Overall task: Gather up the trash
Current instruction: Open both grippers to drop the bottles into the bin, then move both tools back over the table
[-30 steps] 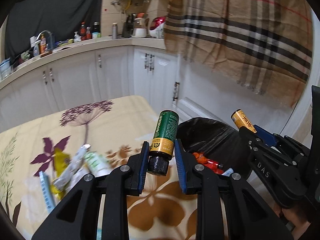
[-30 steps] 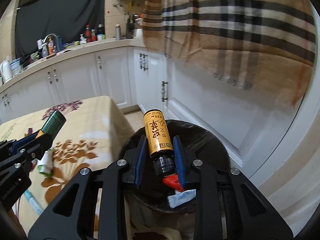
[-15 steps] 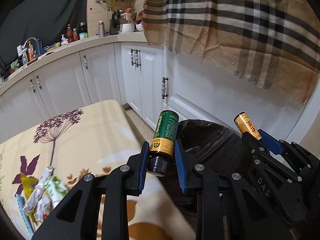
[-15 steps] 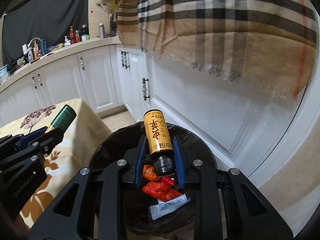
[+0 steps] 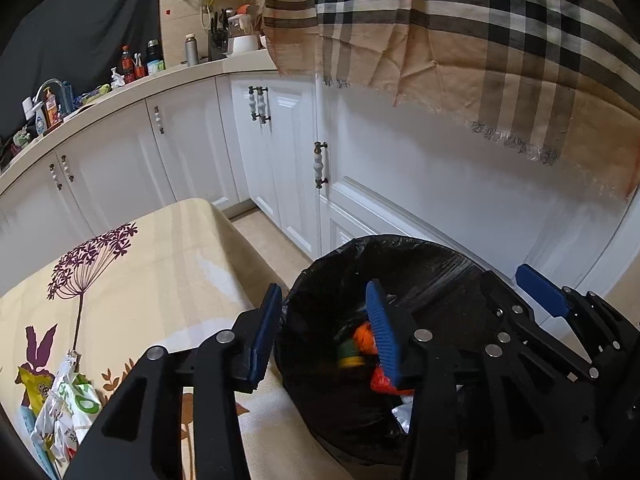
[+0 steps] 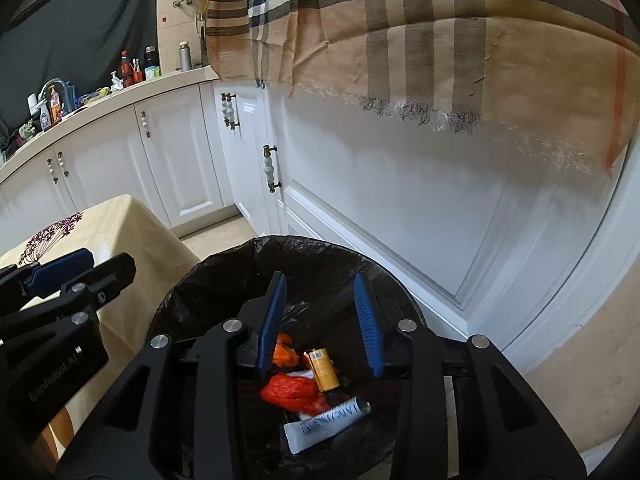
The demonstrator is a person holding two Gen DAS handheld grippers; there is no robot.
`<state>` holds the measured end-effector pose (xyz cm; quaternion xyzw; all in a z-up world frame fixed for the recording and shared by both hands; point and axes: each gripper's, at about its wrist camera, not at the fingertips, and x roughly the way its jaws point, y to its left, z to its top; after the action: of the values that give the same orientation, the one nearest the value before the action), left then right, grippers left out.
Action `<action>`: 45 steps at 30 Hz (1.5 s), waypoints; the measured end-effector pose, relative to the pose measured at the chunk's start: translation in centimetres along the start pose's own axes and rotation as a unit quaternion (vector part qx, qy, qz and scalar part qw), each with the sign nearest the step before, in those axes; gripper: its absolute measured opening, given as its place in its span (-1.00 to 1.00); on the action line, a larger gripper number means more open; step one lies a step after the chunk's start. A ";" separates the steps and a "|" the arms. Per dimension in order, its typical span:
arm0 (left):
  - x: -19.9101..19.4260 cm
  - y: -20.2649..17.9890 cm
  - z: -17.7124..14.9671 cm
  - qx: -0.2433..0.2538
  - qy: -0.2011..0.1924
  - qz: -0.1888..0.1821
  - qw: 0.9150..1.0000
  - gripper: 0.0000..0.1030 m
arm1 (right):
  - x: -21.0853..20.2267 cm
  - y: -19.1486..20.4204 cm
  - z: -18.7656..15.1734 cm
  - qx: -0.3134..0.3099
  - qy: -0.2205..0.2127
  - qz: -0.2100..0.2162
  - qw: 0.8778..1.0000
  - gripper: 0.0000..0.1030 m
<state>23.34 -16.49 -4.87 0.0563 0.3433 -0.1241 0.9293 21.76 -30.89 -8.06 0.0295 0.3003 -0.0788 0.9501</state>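
White cabinets wrap the back of the kitchen, and a big plaid cloth hangs down over the ones on the right. Left of frame, the table in its beige floral cover, its corner just beside the bin, which is lined with a black bag and sits on the floor against the cabinets.

Both grippers are over that bin. The left gripper has its jaws spread, just been opening, and there's nothing between the blue pads: one finger is over the table's edge, the other over the bin's mouth. The right gripper is right above the middle of the bin, jaws also apart and just been opening, nothing pinched there either.

And down in the bin, the yellow bottle lies on the rubbish, below the right gripper's fingers. In the left wrist view a green-and-gold blur, the green bottle, is inside the bin too, too smeared to tell how it lies. Around them: red wrappers, an orange scrap, and a white tube with blue lettering.

Back on the table, a small heap of packets at the near left edge, well apart from the bin.
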 end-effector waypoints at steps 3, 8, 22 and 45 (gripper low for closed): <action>-0.4 0.5 0.1 -0.008 -0.001 0.000 1.000 -0.06 | -0.4 0.1 -0.1 -0.001 0.002 0.003 1.000 -0.33; -2.3 1.6 -0.2 -0.015 -0.013 0.007 1.000 0.00 | -1.9 0.8 -0.3 -0.003 0.001 0.015 1.000 -0.31; -9.0 7.8 -4.4 -0.052 -0.019 0.052 0.997 0.06 | -7.7 6.4 -2.0 -0.045 0.006 0.086 0.995 -0.31; -17.6 18.4 -15.3 -0.140 0.014 0.156 0.978 0.08 | -14.4 17.4 -8.9 -0.147 0.052 0.199 0.968 -0.31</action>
<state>5.86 7.55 -4.65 -0.0202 0.3571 0.0724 0.9311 7.99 -10.93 -6.87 -0.0472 0.3460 0.1580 0.9237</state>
